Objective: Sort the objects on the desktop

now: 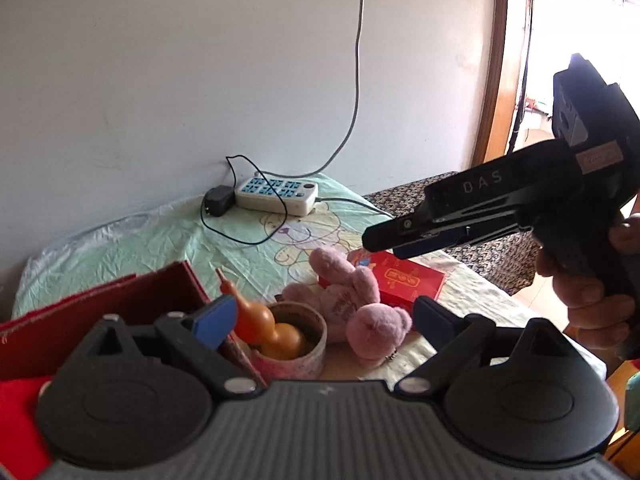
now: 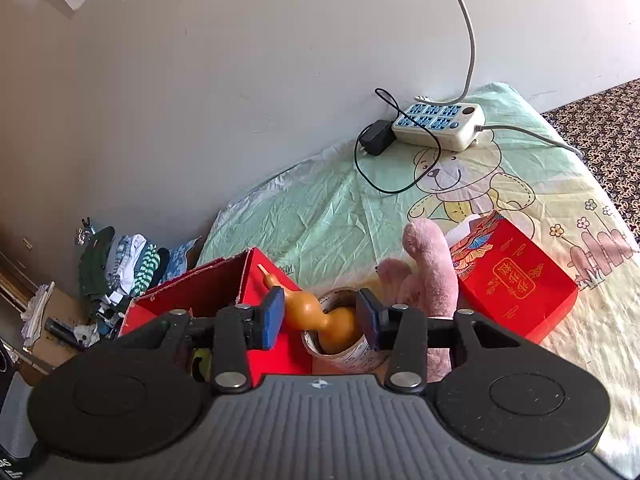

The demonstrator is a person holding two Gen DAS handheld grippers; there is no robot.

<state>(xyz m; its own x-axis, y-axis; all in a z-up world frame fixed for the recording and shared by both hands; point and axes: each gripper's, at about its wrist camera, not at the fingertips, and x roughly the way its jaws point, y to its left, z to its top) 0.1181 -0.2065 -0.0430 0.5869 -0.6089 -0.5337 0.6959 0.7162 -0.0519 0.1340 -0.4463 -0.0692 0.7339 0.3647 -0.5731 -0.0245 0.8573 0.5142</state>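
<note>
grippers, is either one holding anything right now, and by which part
Nothing is held. The left gripper and the right gripper are both open over the gourd.

Daylight is flooding in from the doorway (image 1: 576, 20) (blown out white); fisheye is bending edges, corners darkening.

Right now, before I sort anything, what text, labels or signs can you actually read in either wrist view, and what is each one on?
"DAS": pale letters on the black body of the right gripper, seen from the left wrist view.
Gold characters in a frame on the red packet: too blurred to read.
Faint print on the round tub holding the gourd: too small to read.
Power strip: no legible marking.
</note>
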